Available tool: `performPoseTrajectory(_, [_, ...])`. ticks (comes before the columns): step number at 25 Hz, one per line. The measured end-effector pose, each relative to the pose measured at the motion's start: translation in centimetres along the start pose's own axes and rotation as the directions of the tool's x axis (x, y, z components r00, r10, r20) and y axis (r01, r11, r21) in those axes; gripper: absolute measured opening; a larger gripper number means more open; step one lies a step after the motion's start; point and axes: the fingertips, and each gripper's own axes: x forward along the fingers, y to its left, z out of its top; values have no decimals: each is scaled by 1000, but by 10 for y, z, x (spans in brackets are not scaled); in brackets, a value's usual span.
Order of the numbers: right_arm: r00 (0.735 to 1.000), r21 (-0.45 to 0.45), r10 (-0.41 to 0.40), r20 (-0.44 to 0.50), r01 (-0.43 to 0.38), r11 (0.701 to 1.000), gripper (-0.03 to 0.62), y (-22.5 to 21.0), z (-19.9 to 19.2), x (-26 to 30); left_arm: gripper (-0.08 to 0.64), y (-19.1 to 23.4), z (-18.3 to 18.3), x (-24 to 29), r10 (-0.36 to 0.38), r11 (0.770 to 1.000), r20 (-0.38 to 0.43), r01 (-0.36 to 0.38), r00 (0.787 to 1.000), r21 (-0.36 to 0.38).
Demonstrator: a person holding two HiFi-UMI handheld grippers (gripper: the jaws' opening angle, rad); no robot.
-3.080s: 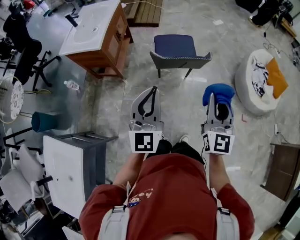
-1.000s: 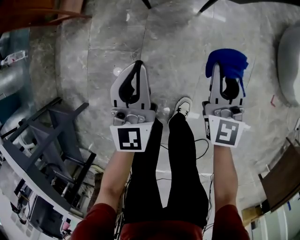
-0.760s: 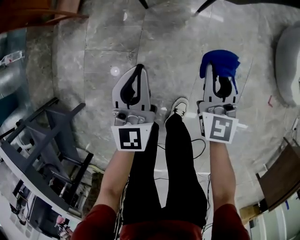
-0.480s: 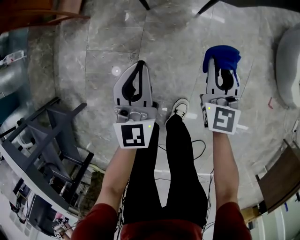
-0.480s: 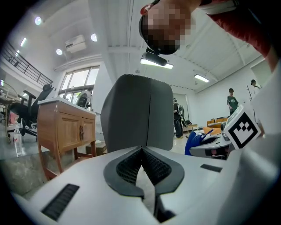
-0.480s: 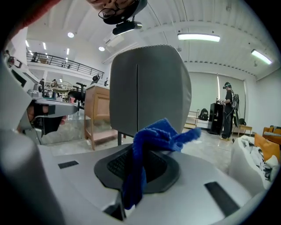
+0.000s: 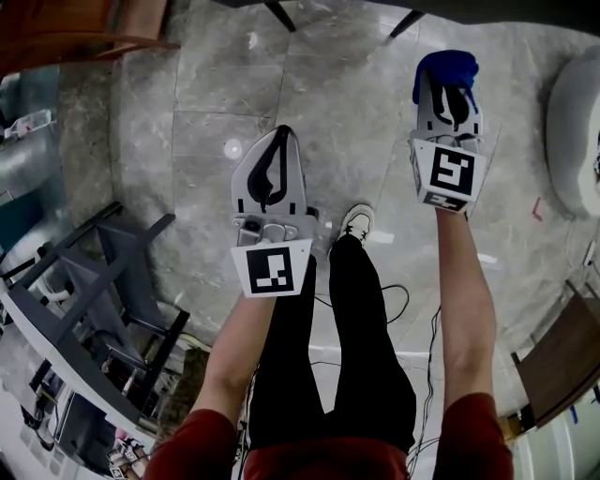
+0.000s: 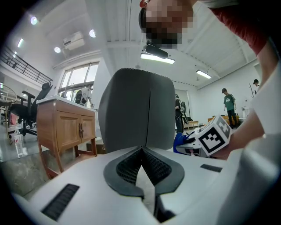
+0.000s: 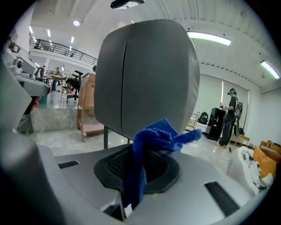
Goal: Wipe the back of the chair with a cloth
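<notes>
Tongs, left (image 7: 278,137): jaws together, nothing between them. In the left gripper view the tips (image 8: 141,151) meet at a point, and the grey chair back (image 8: 136,110) stands upright straight ahead, apart from them.

Tongs, right (image 7: 448,79): clamped on the blue cloth (image 7: 446,63). In the right gripper view the cloth (image 9: 151,136) runs up from between the jaws, bunches over the tips, and one tail sticks out to the right. The chair back (image 9: 149,74) fills the frame just behind the cloth. We cannot tell whether cloth and chair back touch.

From the head view we note the right tongs held well forward of the left, near the two dark chair legs (image 7: 277,13) at the top edge. Both are held over the grey stone floor (image 7: 216,94).

The left gripper view also shows a wooden cabinet (image 8: 66,127) left of the chair and the right gripper's marker cube (image 8: 215,136) to its right, with blue cloth just beside it.
</notes>
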Motion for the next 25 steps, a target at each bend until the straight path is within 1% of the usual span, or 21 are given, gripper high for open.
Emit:
performPoseTrajectory(3, [999,-10,-9,-37,8,1000,55,-19,-6,21,13,-4,5,4,5,1000,-1,-5,1000,-7])
performPoseTrajectory(6, [996,13,-20,-87,21,1000,55,-38,-18,38,13,-5,10,10,19,1000,0,-19,1000,-10])
performPoseTrajectory(9, [994,39,3,-106,1,999,55,-48,-23,53,13,-7,14,18,40,999,10,-40,999,-2])
performPoseTrajectory(12, [993,53,15,-113,-9,999,55,-57,-23,63,12,-12,15,20,55,998,9,-55,998,-11])
performPoseTrajectory(15, [994,53,19,-106,-14,998,55,-60,-18,69,12,-16,16,19,63,998,15,-62,998,-14])
performPoseTrajectory(20, [992,20,29,-123,-27,999,55,-57,-17,80,13,-16,10,19,54,998,2,-54,999,-14])
performPoseTrajectory(23, [992,16,16,-128,-14,1000,55,-56,-15,79,12,-11,10,15,43,999,2,-43,999,-11])
performPoseTrajectory(25, [991,17,19,-135,-17,1000,55,-47,-13,81,13,-3,6,13,45,999,-7,-45,999,-10])
